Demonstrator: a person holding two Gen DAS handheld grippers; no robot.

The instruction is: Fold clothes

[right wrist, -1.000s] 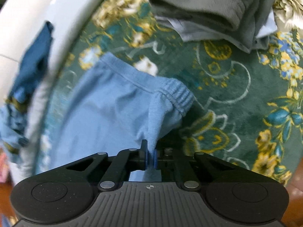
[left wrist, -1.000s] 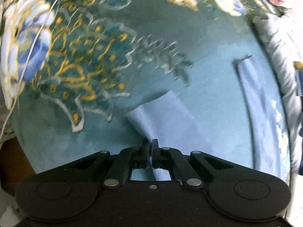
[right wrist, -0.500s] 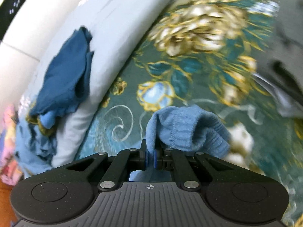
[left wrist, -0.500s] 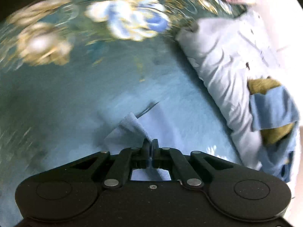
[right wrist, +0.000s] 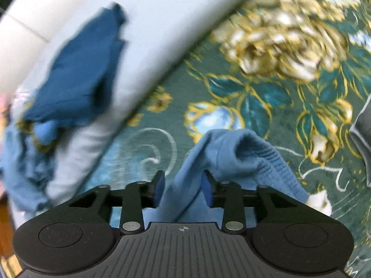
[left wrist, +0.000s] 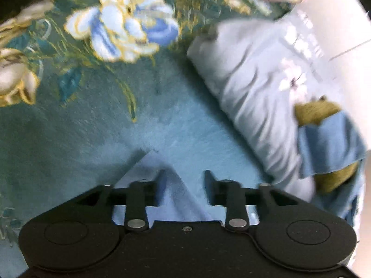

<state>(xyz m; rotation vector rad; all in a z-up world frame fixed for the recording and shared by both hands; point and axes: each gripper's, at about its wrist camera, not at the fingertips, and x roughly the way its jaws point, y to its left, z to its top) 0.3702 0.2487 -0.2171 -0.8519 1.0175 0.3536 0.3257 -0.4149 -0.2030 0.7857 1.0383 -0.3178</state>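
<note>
Here, item by item, is what you have in front of you. Hidden or unclear: both views are blurred, and each gripper body cuts off the near part of the light blue garment (right wrist: 234, 153), so you cannot see how it lies under your hands. At the right edge of the right wrist view a grey item (right wrist: 363, 136) is cropped and cannot be identified.

Left wrist view only: a plain teal stretch of the floral blanket (left wrist: 97, 125), a flat corner of the garment (left wrist: 162, 185) lying on it, a pale grey pillow (left wrist: 252, 88), and on it an olive cloth (left wrist: 317, 113) with a blue cloth (left wrist: 329, 143) draped over.

Right wrist view only: the garment's ribbed waistband bunched up, a dark blue cloth (right wrist: 83, 74) on the pale pillow (right wrist: 162, 23), and the gold and blue flowers of the blanket (right wrist: 266, 106).

Grippers: your left gripper (left wrist: 183, 180) has just been opening; its jaws stand partly apart over the garment corner, gripping nothing. Your right gripper (right wrist: 183, 181) has likewise just been opening; a fold of the garment rises between the blue pads (right wrist: 158, 190), but they no longer clamp it.
</note>
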